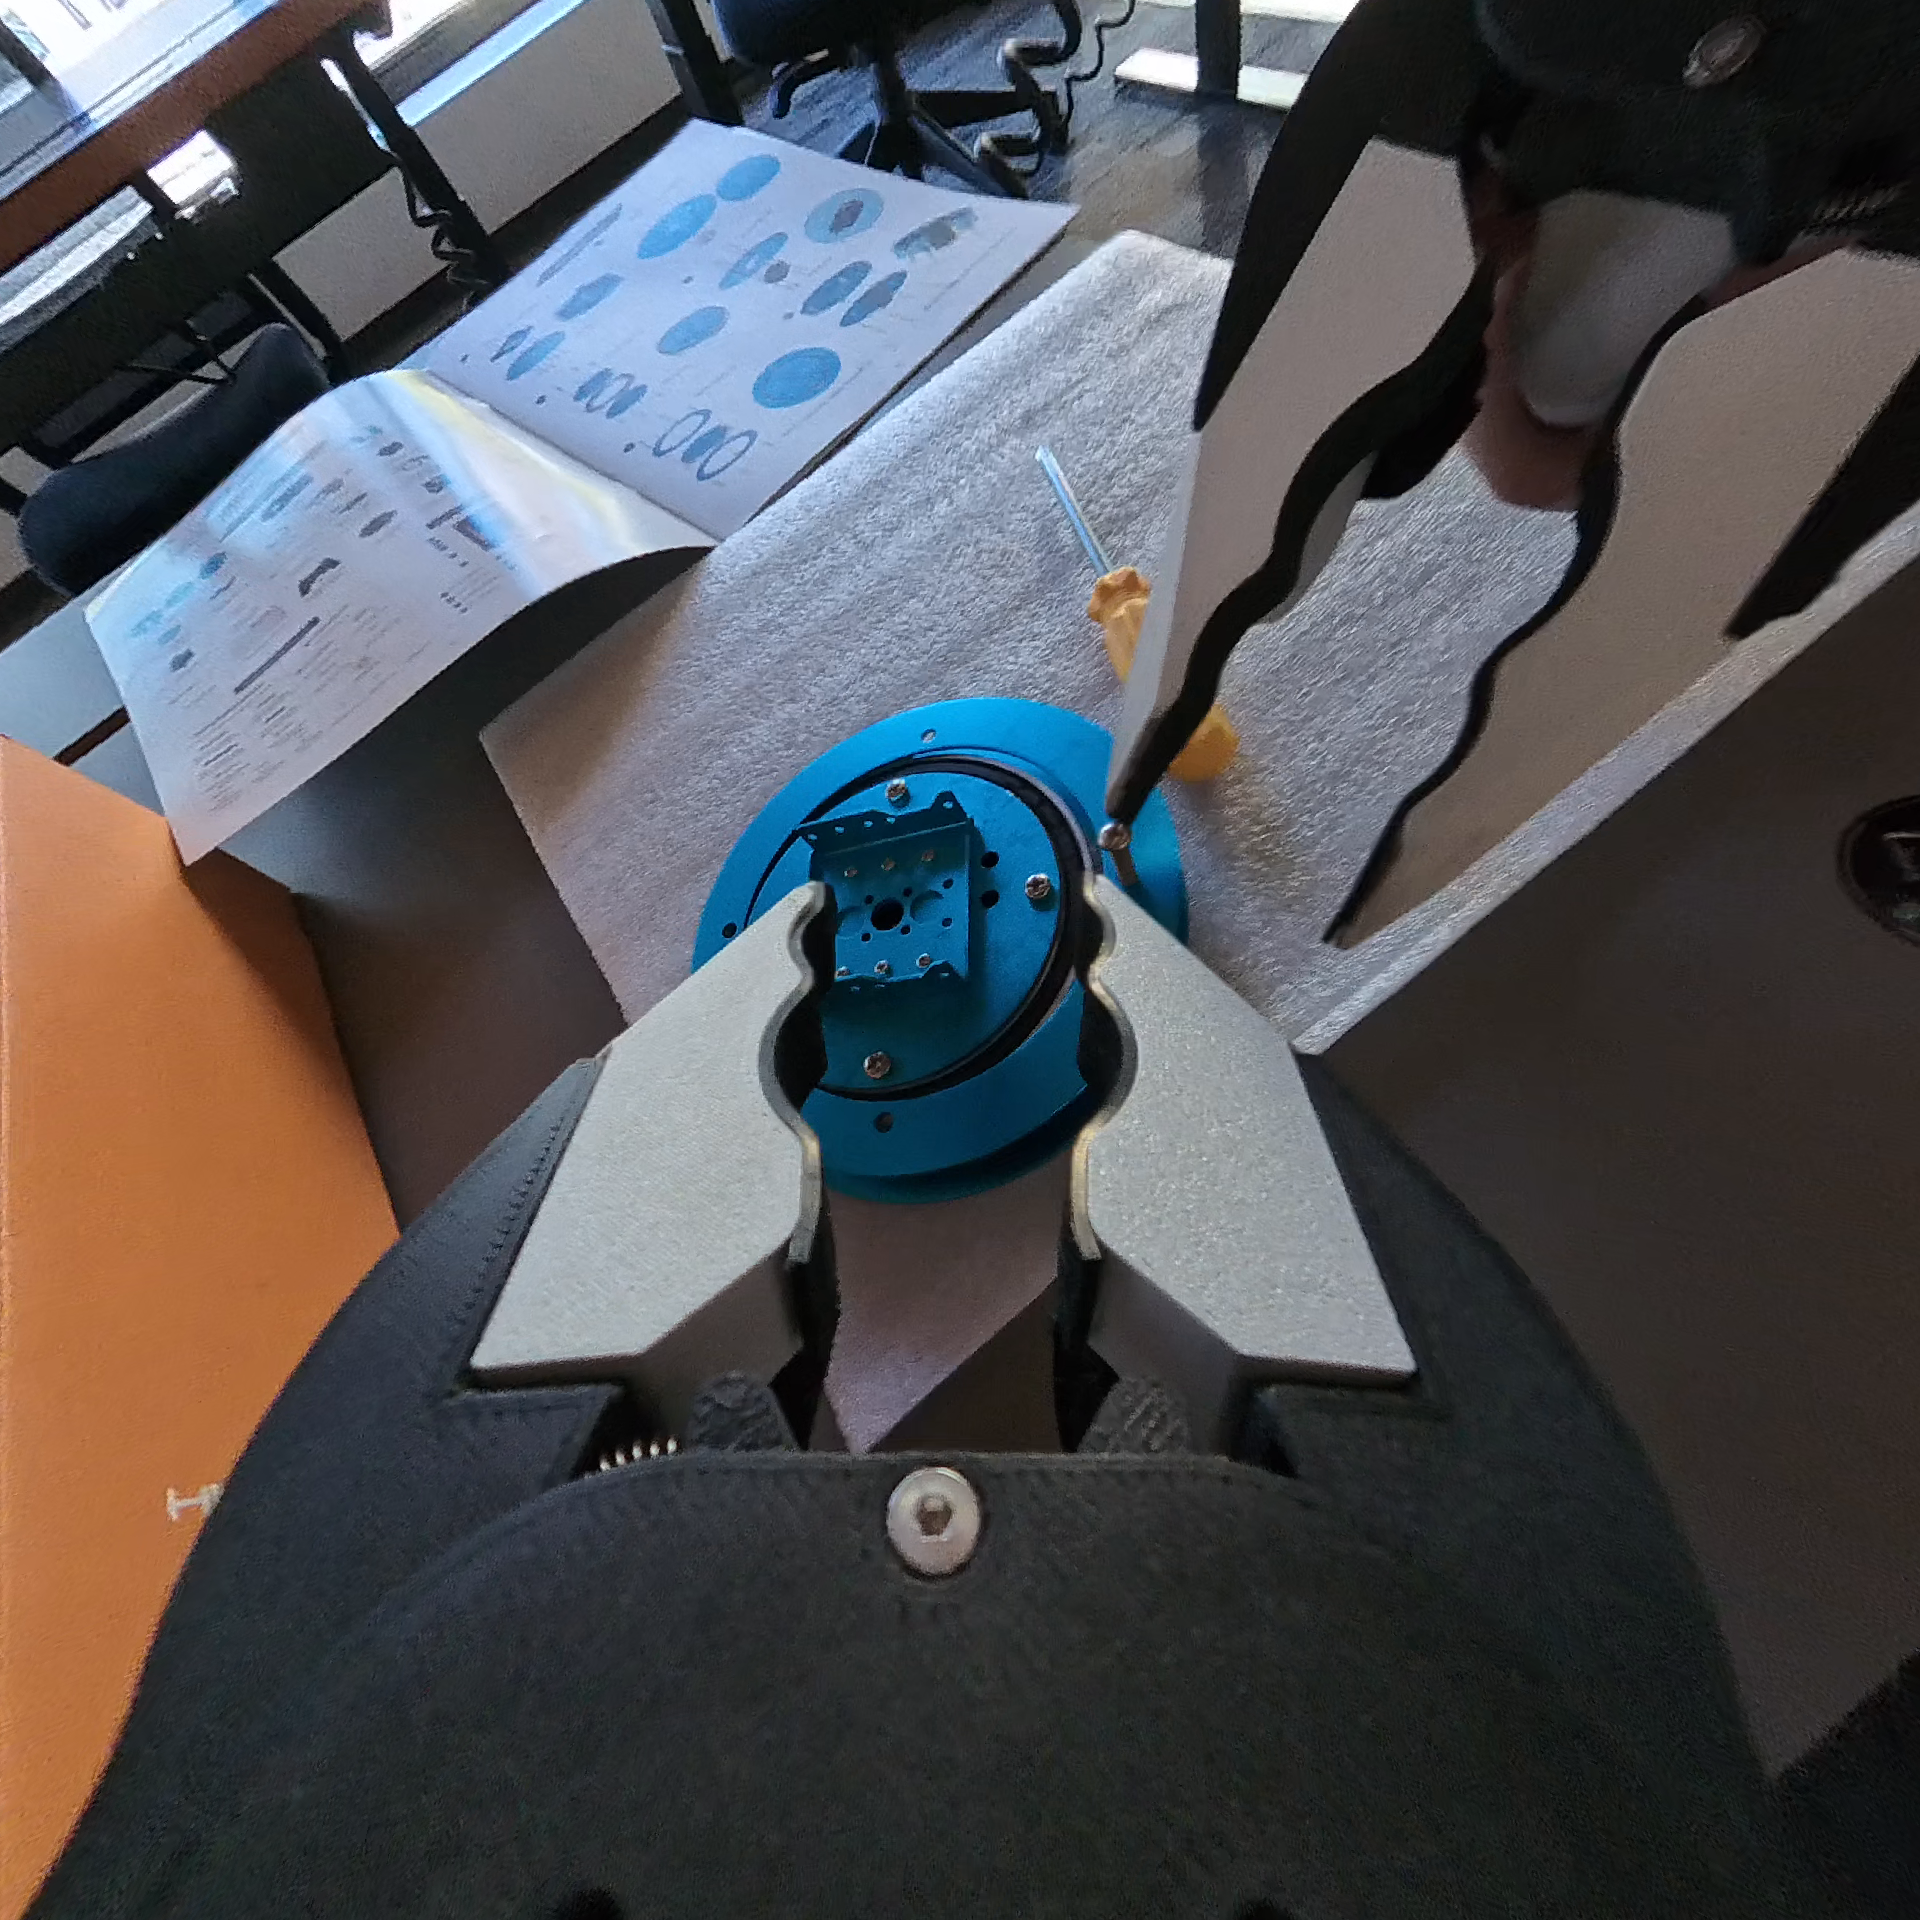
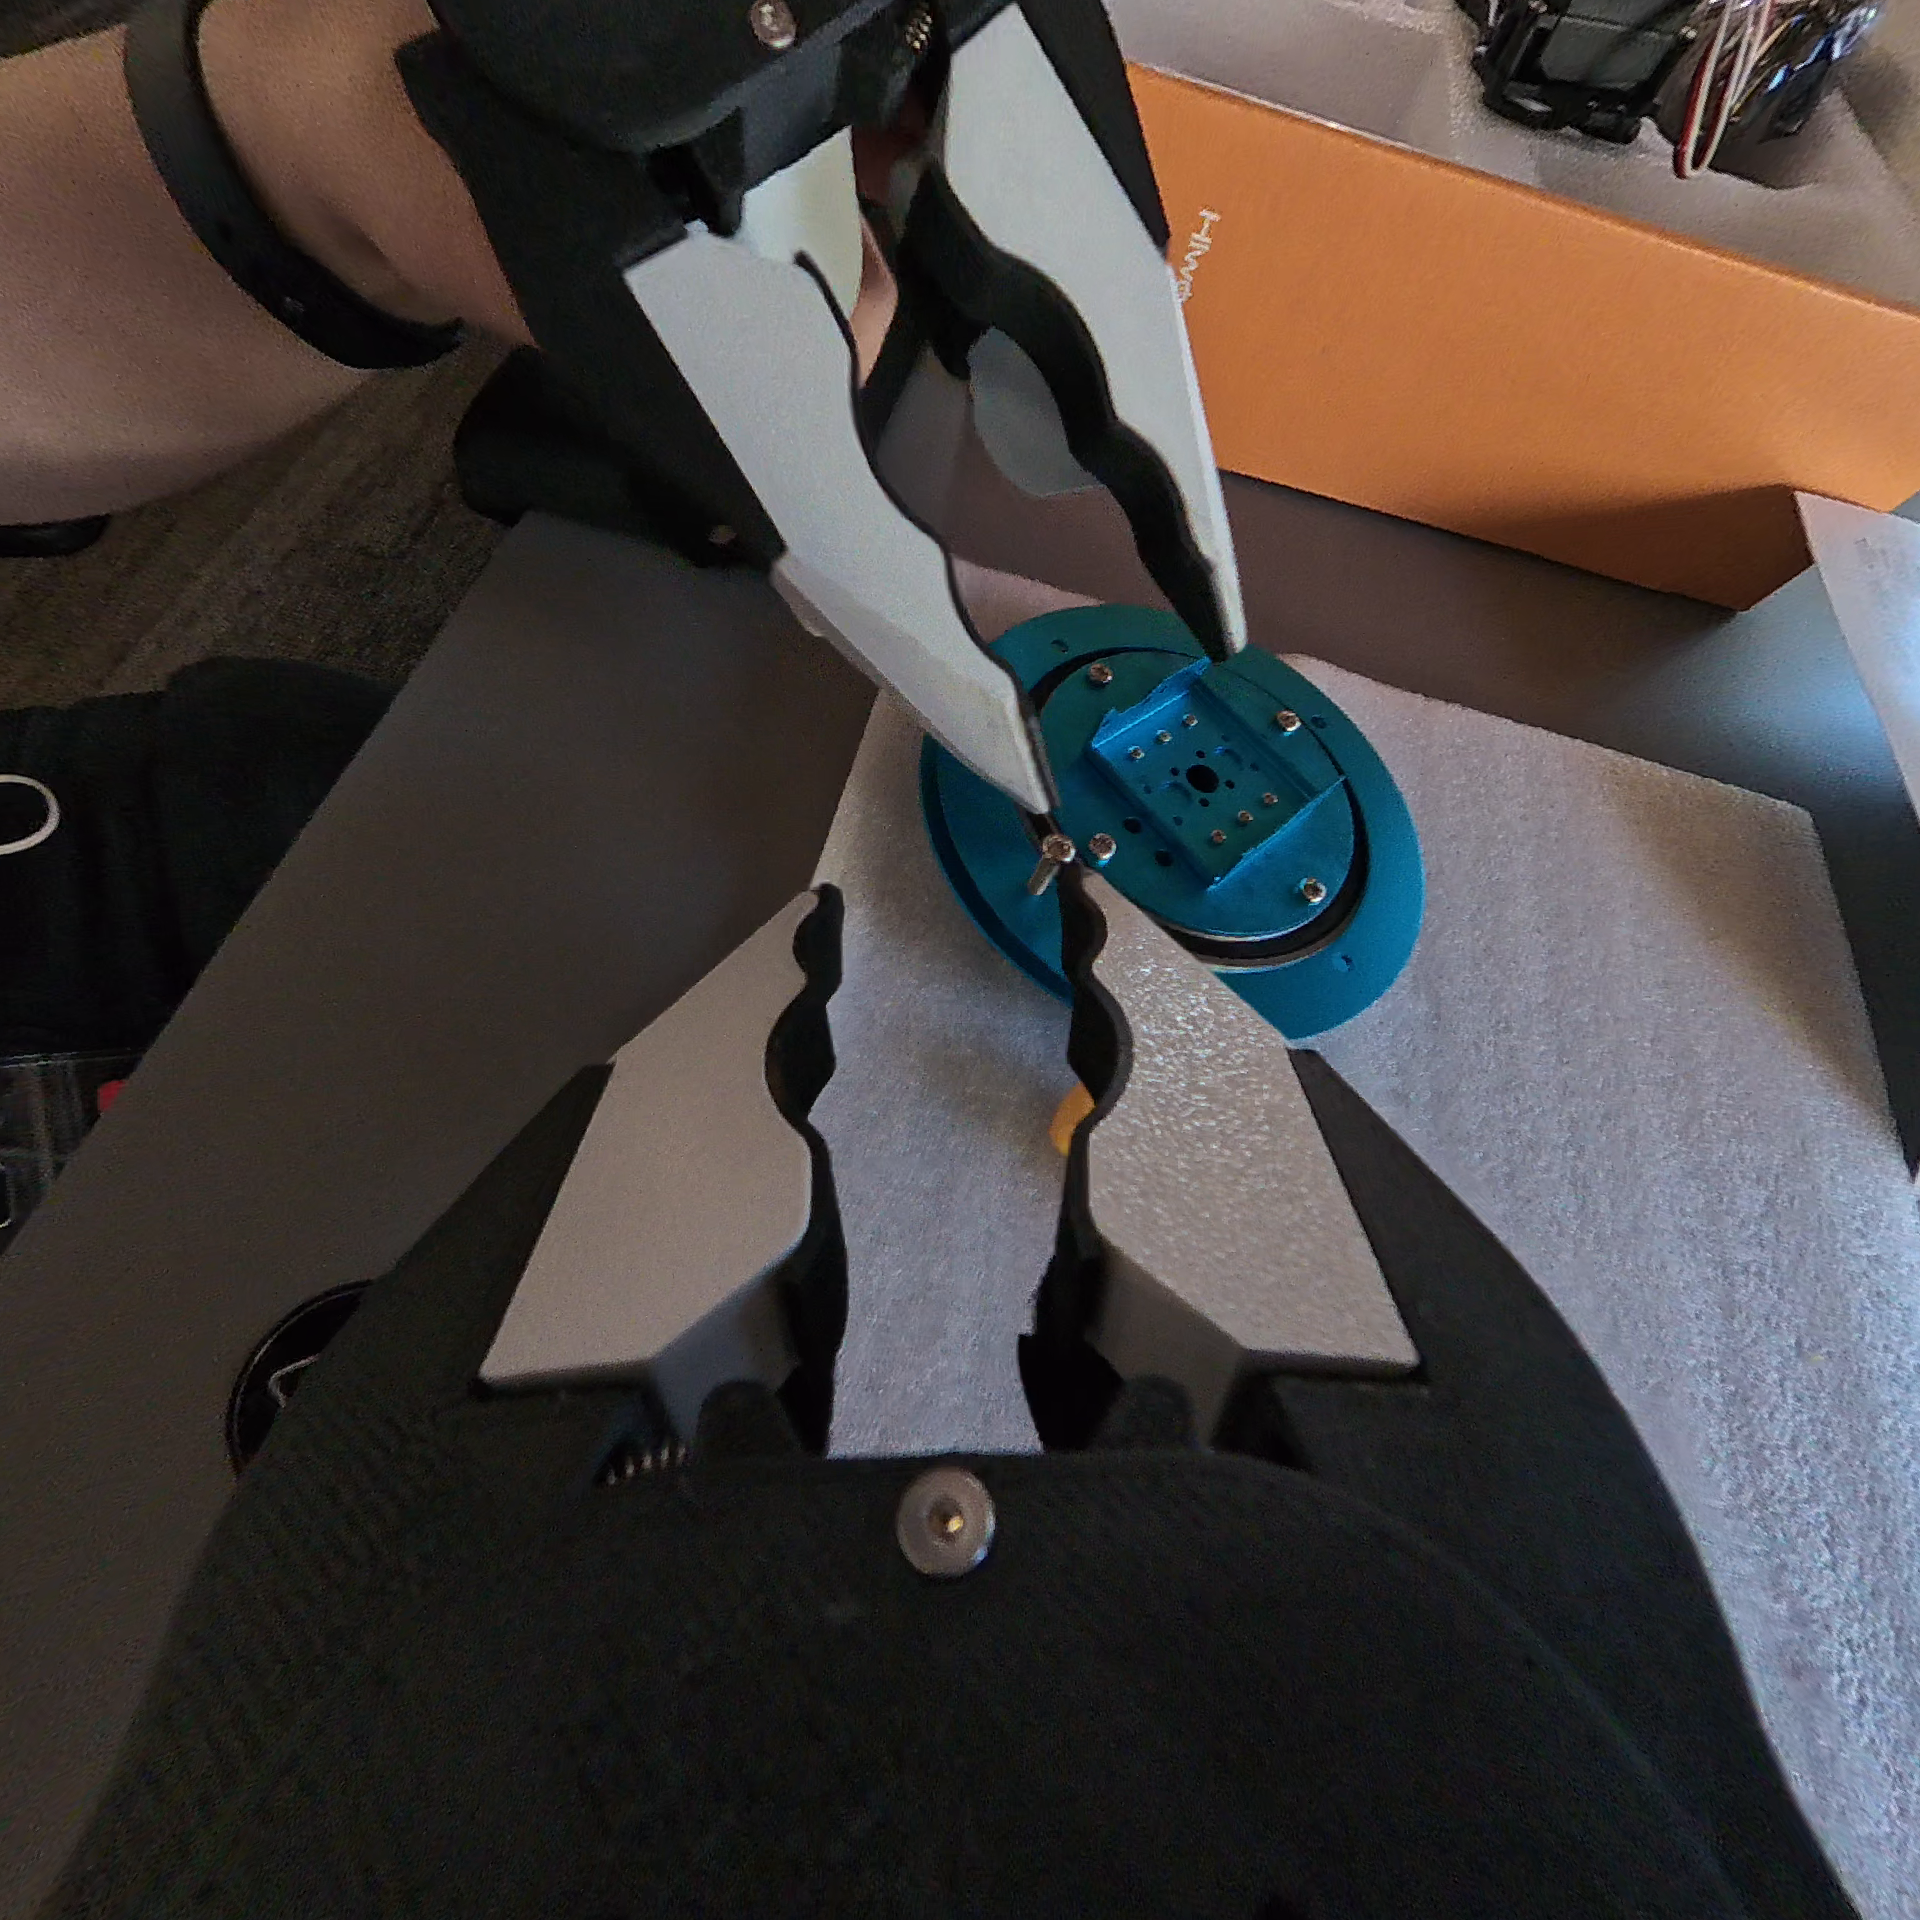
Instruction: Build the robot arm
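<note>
White foam padding (image 2: pixel 1558 1195) on a grey desk carries a blue round metal base (image 1: pixel 940 956) with a blue bracket (image 1: pixel 899 899) screwed at its centre. The left gripper (image 1: pixel 951 914) stands open, its fingers straddling the bracket and holding nothing, while the right gripper (image 2: pixel 951 904), also open, has one fingertip at a small loose screw (image 2: pixel 1049 860) on the base's rim; whether they touch I cannot tell. A yellow-handled screwdriver (image 1: pixel 1153 644) lies just beyond the base, an open booklet (image 1: pixel 540 416) far left, an orange box (image 2: pixel 1507 343) beside.
</note>
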`<state>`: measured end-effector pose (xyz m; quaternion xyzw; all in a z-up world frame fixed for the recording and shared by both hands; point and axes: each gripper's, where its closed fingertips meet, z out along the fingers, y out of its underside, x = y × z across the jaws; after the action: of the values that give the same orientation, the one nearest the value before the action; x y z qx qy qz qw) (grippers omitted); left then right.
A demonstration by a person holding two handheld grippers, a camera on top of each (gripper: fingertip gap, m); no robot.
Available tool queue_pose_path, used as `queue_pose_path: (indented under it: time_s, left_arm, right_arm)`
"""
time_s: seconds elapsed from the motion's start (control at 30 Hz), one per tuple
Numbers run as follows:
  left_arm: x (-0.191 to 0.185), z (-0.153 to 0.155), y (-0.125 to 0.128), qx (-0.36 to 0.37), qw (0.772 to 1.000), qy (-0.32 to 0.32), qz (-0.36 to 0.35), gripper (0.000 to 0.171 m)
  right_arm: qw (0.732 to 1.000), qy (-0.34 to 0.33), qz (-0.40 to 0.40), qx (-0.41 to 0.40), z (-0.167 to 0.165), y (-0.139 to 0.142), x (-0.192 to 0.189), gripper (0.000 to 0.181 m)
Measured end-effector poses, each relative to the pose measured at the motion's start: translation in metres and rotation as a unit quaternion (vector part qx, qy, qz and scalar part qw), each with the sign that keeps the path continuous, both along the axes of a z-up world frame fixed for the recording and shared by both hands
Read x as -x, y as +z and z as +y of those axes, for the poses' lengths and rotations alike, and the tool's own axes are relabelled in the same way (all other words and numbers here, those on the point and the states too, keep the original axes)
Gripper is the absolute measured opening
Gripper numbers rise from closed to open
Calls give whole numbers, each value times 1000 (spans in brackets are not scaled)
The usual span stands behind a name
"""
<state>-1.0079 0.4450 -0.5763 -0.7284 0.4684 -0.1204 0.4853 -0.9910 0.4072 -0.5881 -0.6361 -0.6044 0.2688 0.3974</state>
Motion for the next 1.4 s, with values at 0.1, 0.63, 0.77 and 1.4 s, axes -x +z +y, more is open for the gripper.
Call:
queue_pose_path:
  time_s: [0.1,0.63,0.77,1.4]
  left_arm:
    - [-7,-4,5,3,1000,-14,-15,45]
    - [-14,-2,1,-8,1000,-16,13,49]
    - [-9,-1,-1,13,1000,-10,-8,52]
    - [4,0,-1,29,999,9,-18,55]
  right_arm:
    - [1000,0,5,1,3,3,5,47]
    - [1000,6,-11,3,2,-1,9,49]
    - [1000,4,-16,3,0,-4,3,48]
    - [1000,4,-12,2,-4,0,-8,33]
